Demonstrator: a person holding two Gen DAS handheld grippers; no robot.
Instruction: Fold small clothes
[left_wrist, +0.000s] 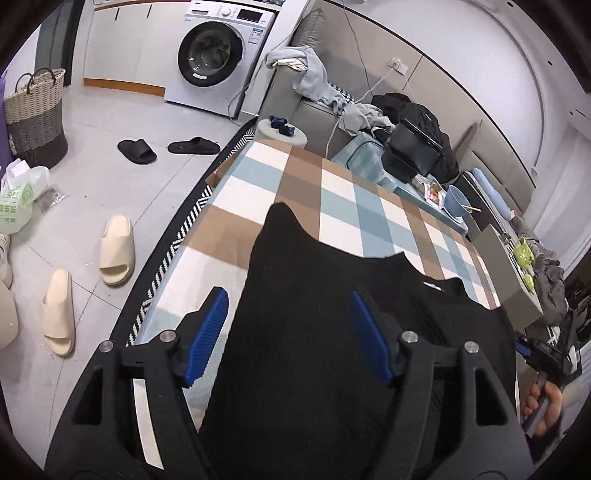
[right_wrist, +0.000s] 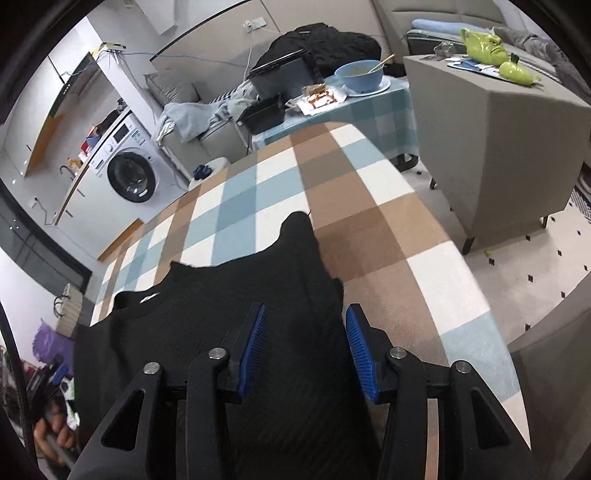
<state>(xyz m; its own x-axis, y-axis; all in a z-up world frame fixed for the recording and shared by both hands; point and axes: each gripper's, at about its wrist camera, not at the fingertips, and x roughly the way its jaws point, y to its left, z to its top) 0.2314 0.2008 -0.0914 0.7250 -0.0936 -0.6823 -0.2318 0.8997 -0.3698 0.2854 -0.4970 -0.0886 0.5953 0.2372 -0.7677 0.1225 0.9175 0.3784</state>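
Observation:
A black sleeveless top (left_wrist: 314, 295) lies flat on a checked blue, brown and white cloth (left_wrist: 332, 192), neck end away from me, with a white label (left_wrist: 433, 285) at the collar. My left gripper (left_wrist: 288, 306) is open, its blue pads either side of the top's left shoulder part. In the right wrist view the same top (right_wrist: 236, 295) lies spread on the checked cloth (right_wrist: 369, 221). My right gripper (right_wrist: 304, 321) is open over the top's right shoulder strap, one pad on each side of it.
To the left are floor tiles with beige slippers (left_wrist: 114, 254), black slippers (left_wrist: 136, 150), a woven basket (left_wrist: 35, 114) and a washing machine (left_wrist: 218, 55). Beyond the cloth stands a low table with a blue bowl (right_wrist: 364, 75) and black boxes (right_wrist: 280, 79). A grey cabinet (right_wrist: 491, 144) stands right.

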